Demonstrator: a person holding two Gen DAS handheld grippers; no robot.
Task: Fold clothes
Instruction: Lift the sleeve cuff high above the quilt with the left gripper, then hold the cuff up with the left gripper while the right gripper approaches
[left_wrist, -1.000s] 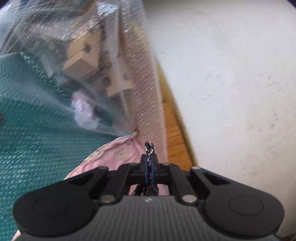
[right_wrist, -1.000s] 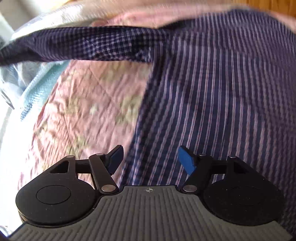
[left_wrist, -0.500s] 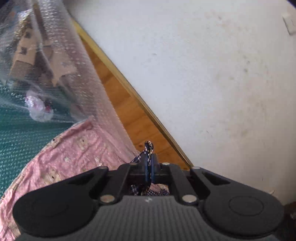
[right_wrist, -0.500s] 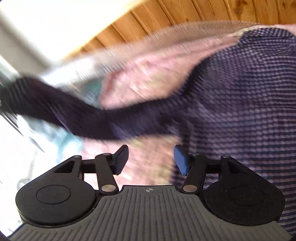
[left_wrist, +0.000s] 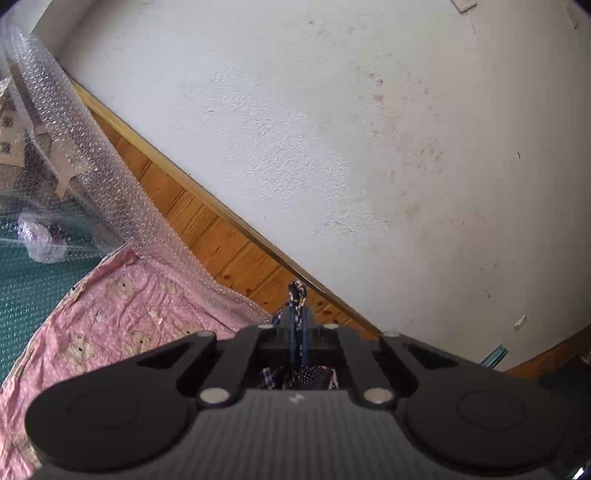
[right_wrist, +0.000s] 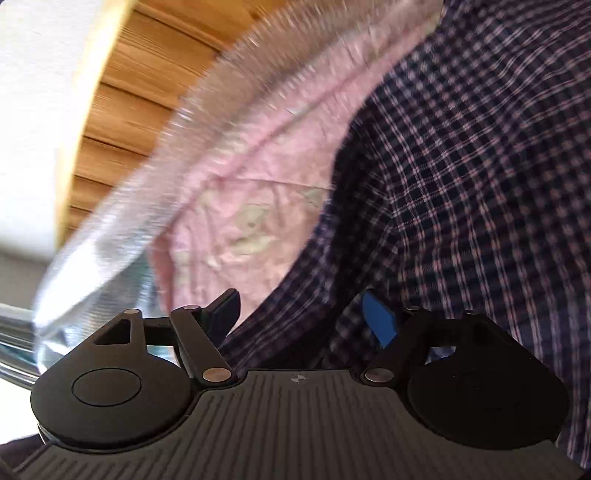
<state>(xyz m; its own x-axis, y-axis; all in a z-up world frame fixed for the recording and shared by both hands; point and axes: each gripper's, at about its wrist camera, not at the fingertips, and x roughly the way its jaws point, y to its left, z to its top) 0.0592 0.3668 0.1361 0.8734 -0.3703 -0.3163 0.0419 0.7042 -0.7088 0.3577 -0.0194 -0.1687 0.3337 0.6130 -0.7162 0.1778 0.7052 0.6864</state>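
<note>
since earlier, left gripper (left_wrist: 297, 325) swung wallward, shirt pinched; right view shows shirt (right_wrist: 480, 184) spread.

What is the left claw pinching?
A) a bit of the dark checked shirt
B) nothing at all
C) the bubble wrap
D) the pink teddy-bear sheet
A: the left claw is shut tight on a fold of the dark checked shirt, which pokes out past its tips, while the pink teddy-bear sheet and the bubble wrap lie off to the side, untouched.

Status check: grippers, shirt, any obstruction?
Left gripper shut on checked shirt. Right gripper closing, fingers apart over shirt, nothing pinched. Nothing visibly blocking.
</note>
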